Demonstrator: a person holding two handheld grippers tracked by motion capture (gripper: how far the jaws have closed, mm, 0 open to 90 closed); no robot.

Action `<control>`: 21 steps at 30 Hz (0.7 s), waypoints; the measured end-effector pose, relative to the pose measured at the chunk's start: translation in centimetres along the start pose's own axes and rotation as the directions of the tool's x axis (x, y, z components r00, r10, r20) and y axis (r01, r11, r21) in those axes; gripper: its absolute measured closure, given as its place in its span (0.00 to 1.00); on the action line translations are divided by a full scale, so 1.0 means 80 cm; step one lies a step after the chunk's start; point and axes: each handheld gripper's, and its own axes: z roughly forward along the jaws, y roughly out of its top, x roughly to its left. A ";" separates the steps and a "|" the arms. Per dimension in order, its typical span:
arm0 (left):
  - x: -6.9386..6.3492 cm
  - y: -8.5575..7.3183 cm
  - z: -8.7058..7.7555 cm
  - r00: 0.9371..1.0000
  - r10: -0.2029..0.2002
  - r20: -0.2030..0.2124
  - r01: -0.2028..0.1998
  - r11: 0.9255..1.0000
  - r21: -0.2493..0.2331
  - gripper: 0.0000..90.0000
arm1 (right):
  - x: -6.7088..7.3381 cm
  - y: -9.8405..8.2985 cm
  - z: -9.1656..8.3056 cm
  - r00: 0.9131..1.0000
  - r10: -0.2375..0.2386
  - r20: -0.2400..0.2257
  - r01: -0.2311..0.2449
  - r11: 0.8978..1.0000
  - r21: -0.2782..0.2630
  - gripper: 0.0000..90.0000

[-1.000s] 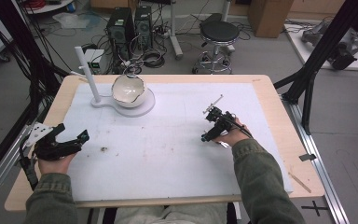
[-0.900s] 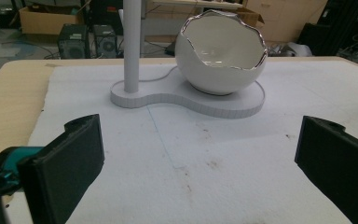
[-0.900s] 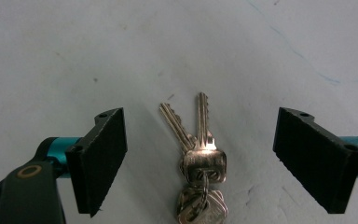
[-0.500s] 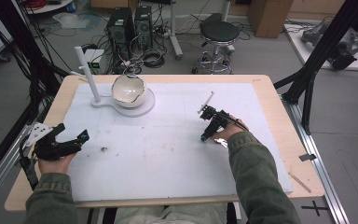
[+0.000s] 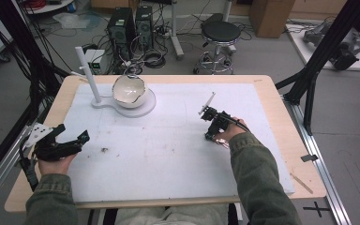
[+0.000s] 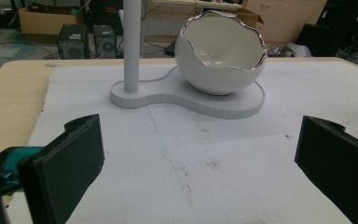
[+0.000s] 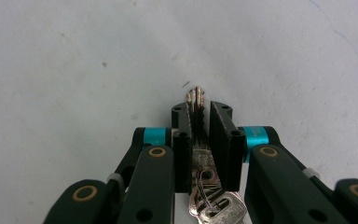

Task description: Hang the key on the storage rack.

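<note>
A white mat (image 5: 178, 154), marked with small dark specks, is laid over a pale wooden table (image 5: 281, 101). At the far left, a white stand (image 5: 96, 101) with a white post carries a white egg-shaped bowl (image 5: 129, 91), whose jagged rim is edged in silver. Black jaws with teal collars and brass-coloured rivets are seen on the right gripper (image 7: 200, 116); silver keys (image 7: 214, 205) are clamped between them. The left gripper (image 5: 70, 140) is black, with a grey plate. Olive-green sleeves (image 5: 258, 178) are worn.

Olive-green sleeves (image 5: 255, 168); black fingers (image 7: 221, 140), teal joints, brass rivets.
</note>
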 end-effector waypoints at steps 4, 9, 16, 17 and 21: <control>0.000 0.000 0.000 1.000 -0.001 -0.001 0.001 1.000 0.001 0.02 | 0.001 -0.001 -0.003 0.999 -0.020 0.031 0.021 1.000 -0.006 0.89; 0.001 0.000 -0.001 1.000 -0.003 0.001 0.003 1.000 0.000 0.02 | -0.002 -0.007 -0.016 0.999 0.007 0.039 -0.005 0.998 -0.064 0.89; 0.000 0.000 -0.003 1.000 -0.008 0.005 0.008 1.000 -0.007 0.02 | 0.001 -0.020 -0.036 0.998 0.035 0.042 -0.028 0.985 -0.169 0.89; 0.000 0.000 -0.003 1.000 -0.008 0.005 0.008 1.000 -0.007 0.02 | 0.001 -0.020 -0.036 0.998 0.035 0.042 -0.028 0.985 -0.169 0.89; 0.001 0.000 -0.002 1.000 -0.011 0.008 0.011 1.000 -0.006 0.02 | 0.003 -0.026 -0.046 0.998 0.053 0.031 -0.046 0.978 -0.206 0.89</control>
